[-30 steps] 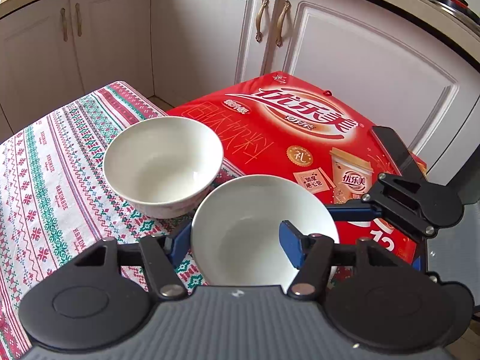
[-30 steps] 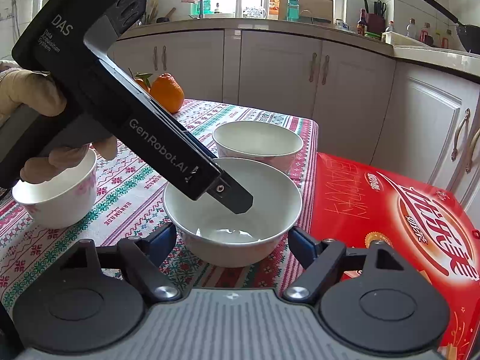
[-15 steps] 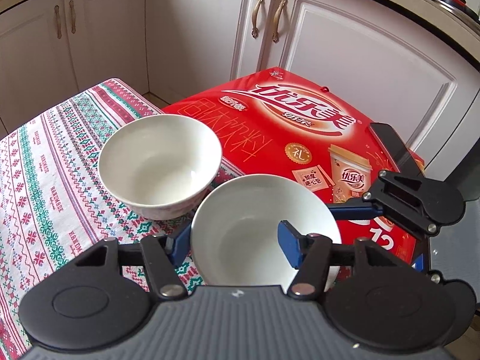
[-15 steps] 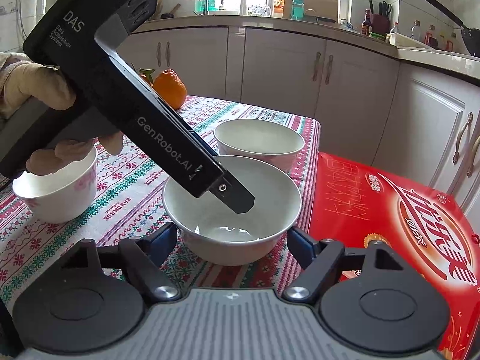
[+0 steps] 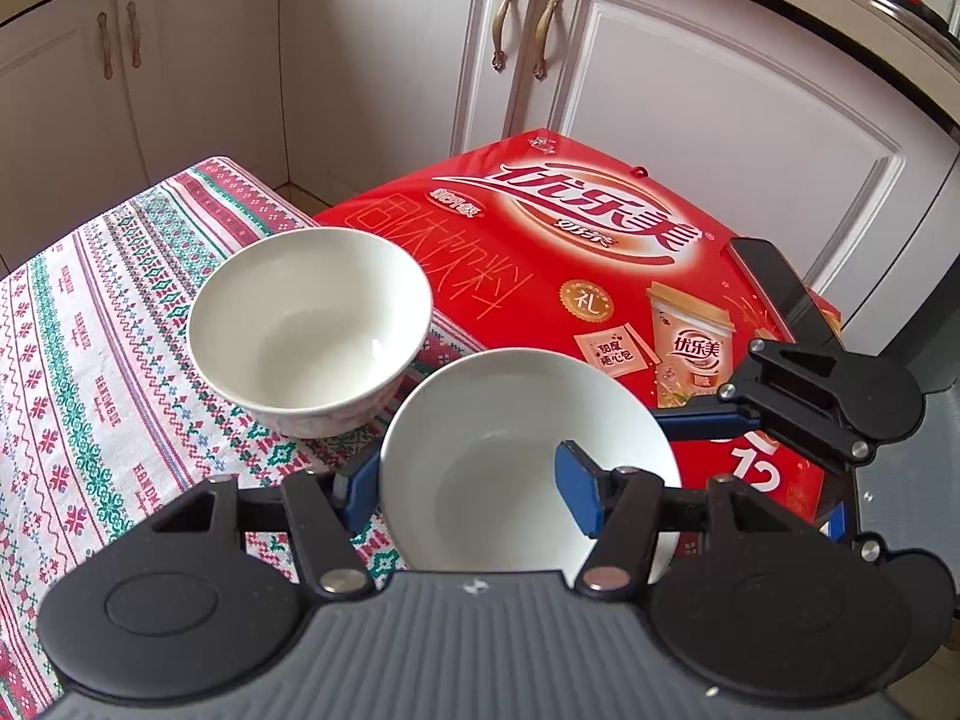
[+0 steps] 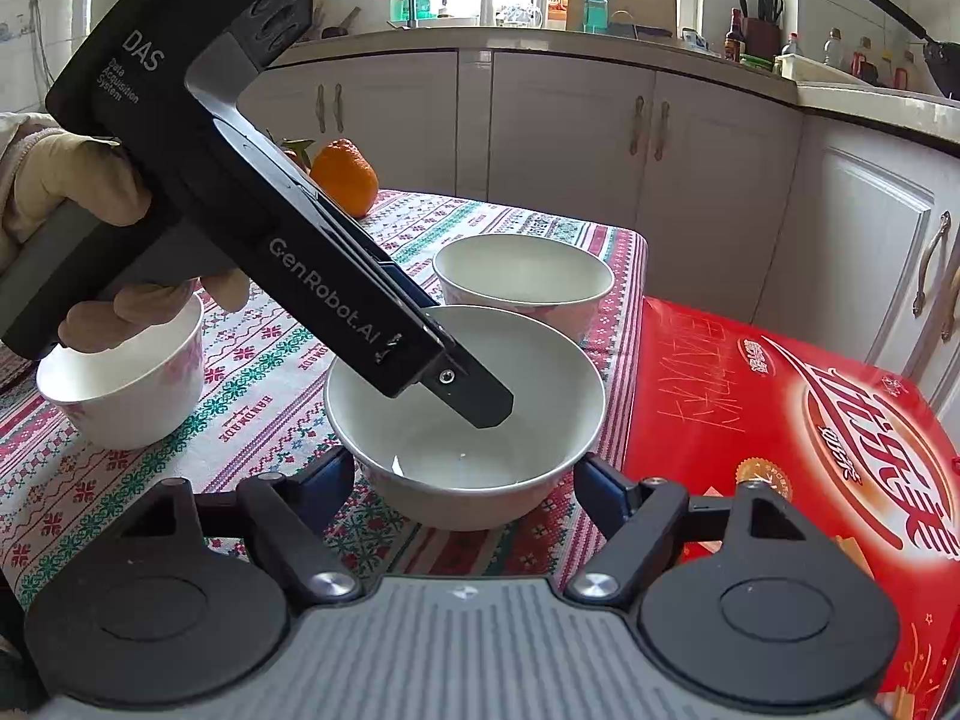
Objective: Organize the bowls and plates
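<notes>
Patterned cloth (image 5: 90,360) over the table, red box (image 5: 570,252) along its edge. On the cloth, three white bowls: near bowl (image 6: 468,456), plain, glossy and wide-rimmed, beside the box; far bowl (image 6: 522,282) just behind it, faint print on its wall; side bowl (image 6: 126,384) off left, with pink flowers. Clamped on the near bowl's wall, one finger inside and one outside: left gripper (image 5: 468,492). Straddling the same bowl, part open, pads at its sides: right gripper (image 6: 468,480); cannot tell whether pressing. At the back, orange (image 6: 345,180).

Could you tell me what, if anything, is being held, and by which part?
The left hand-held gripper pinches the near white bowl by its rim, one finger inside, one outside.
</notes>
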Available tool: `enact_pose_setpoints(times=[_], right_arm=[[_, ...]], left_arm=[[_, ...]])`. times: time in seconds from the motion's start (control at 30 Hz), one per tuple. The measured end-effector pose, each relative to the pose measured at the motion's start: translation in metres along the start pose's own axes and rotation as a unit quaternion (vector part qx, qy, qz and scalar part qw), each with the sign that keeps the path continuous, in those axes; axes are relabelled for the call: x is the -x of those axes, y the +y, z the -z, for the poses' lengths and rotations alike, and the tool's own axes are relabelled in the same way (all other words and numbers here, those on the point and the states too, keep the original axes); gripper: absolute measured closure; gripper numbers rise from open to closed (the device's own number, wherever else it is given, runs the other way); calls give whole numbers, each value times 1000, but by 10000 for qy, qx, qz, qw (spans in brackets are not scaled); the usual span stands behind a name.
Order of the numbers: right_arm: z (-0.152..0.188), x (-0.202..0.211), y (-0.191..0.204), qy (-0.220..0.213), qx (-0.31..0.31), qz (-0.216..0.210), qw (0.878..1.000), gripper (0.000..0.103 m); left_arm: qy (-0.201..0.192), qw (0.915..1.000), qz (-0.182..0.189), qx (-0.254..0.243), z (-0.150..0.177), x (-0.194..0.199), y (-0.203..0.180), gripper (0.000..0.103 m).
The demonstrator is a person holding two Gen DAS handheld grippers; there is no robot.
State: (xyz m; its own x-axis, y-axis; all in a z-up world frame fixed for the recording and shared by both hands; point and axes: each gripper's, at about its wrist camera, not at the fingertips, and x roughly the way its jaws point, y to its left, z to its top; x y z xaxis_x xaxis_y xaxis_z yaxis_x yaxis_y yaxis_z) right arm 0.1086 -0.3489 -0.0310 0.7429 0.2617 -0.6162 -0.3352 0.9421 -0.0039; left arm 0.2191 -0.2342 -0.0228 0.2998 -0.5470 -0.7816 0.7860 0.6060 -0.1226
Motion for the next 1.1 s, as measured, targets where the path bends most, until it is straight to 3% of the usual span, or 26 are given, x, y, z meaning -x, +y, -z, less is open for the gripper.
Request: enact_pose_setpoints(times=[0.57,1.1], right_arm=[[-17,39,32,-96,137,-156,9997,19],[-35,59,89,-229,389,-404,9982,19]], left_arm=[[-335,9994,-87,67,19,61,-13,43],[-712,9965,-336,268,56,124,-7,43]])
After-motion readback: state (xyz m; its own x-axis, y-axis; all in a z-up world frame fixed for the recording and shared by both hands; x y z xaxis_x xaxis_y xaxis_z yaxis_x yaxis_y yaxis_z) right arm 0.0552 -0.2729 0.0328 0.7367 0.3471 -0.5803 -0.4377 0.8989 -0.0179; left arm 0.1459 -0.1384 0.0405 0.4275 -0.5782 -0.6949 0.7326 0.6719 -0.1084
